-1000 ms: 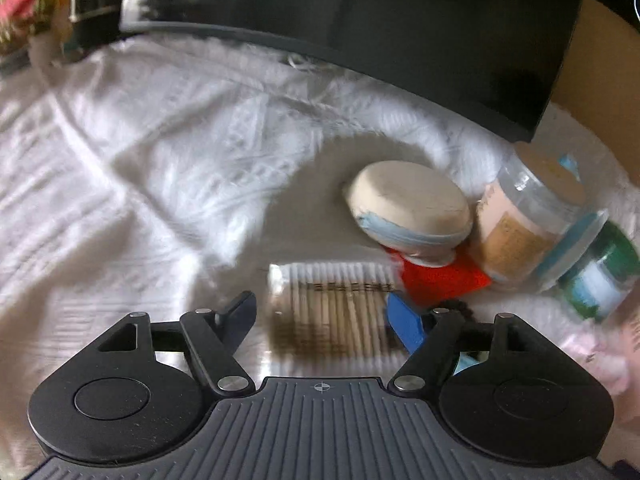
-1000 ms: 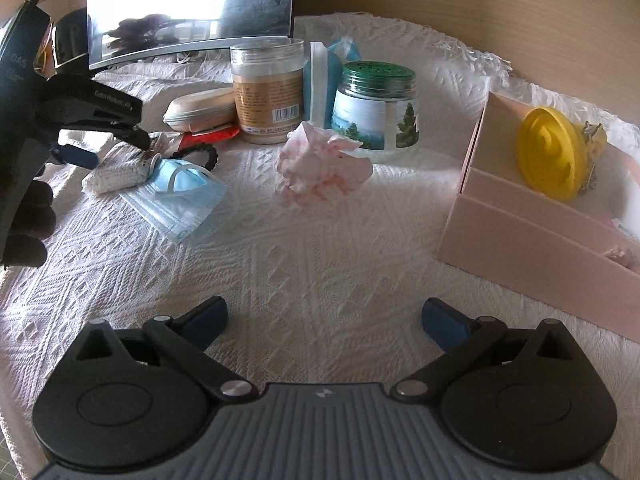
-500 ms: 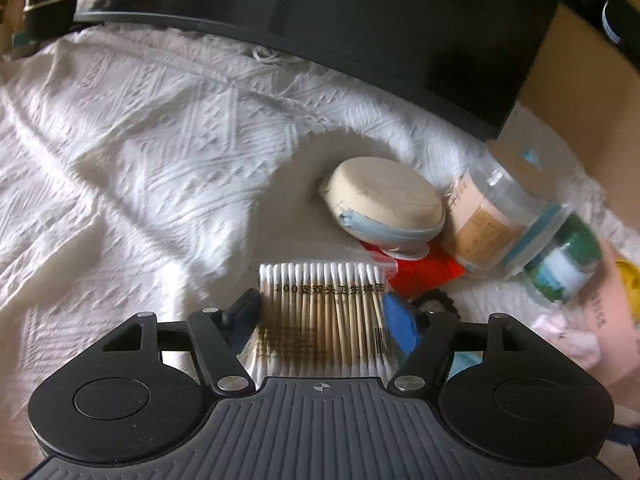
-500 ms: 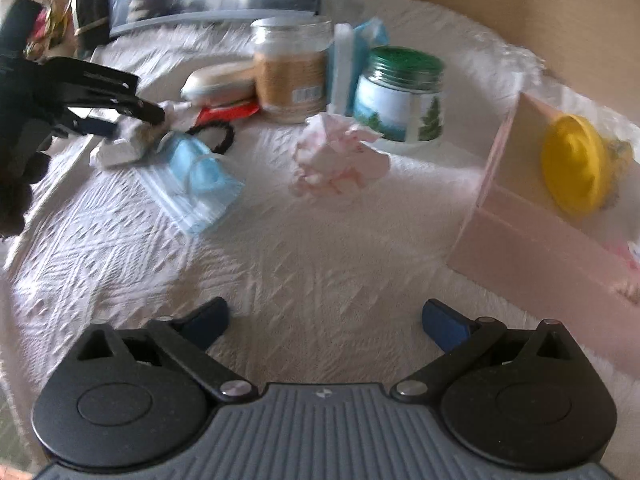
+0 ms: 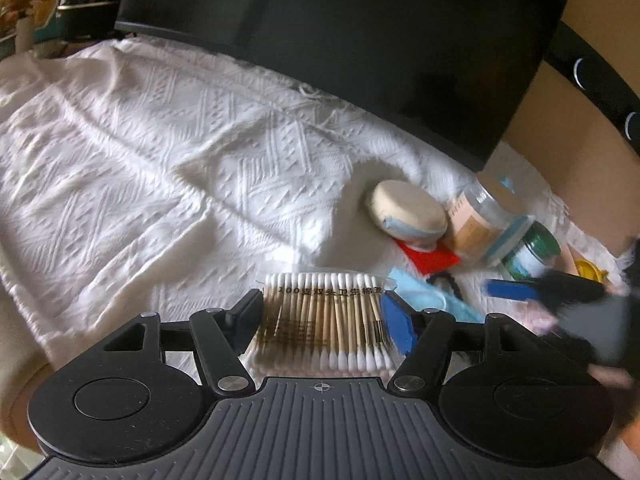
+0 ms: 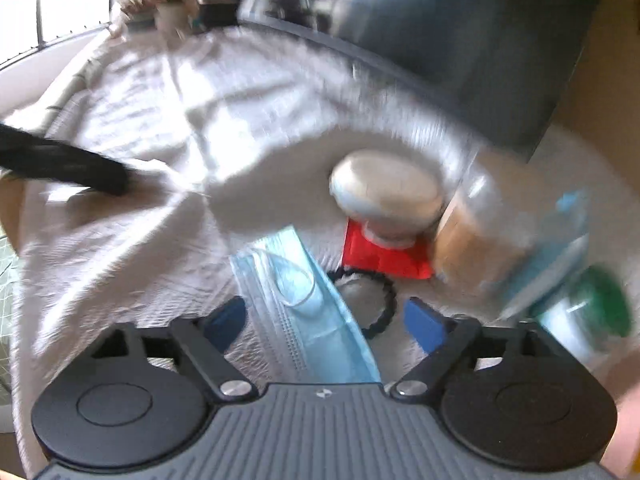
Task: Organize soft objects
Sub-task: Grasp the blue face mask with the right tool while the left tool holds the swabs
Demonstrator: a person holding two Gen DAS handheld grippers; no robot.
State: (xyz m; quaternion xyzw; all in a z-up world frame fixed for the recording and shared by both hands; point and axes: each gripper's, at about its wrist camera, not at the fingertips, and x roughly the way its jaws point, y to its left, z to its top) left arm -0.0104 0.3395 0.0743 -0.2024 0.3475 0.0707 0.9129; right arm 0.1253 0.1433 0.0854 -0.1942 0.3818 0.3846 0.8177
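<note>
My left gripper (image 5: 322, 320) is shut on a clear pack of cotton swabs (image 5: 324, 320), held above the white cloth (image 5: 160, 160). My right gripper (image 6: 324, 320) is open, low over a blue face mask (image 6: 304, 304) that lies between its fingers; the view is blurred. A black hair tie (image 6: 380, 296) lies just right of the mask. In the left wrist view the mask (image 5: 432, 300) shows beside the swabs, and the right gripper's blue fingertip (image 5: 508, 290) comes in from the right over a pink tissue (image 5: 536, 320).
A beige oval case (image 5: 408, 210) lies on a red card (image 5: 432, 258). Beside it stand a clear jar (image 5: 476, 220), a blue-edged packet (image 5: 512, 236) and a green-lidded jar (image 5: 532, 252). A dark monitor (image 5: 360, 40) lines the back. A plant pot (image 6: 172, 16) stands far left.
My left gripper lifted and drew back with the swab pack. My right gripper swung left across the table, from facing the pink box to just over the blue mask.
</note>
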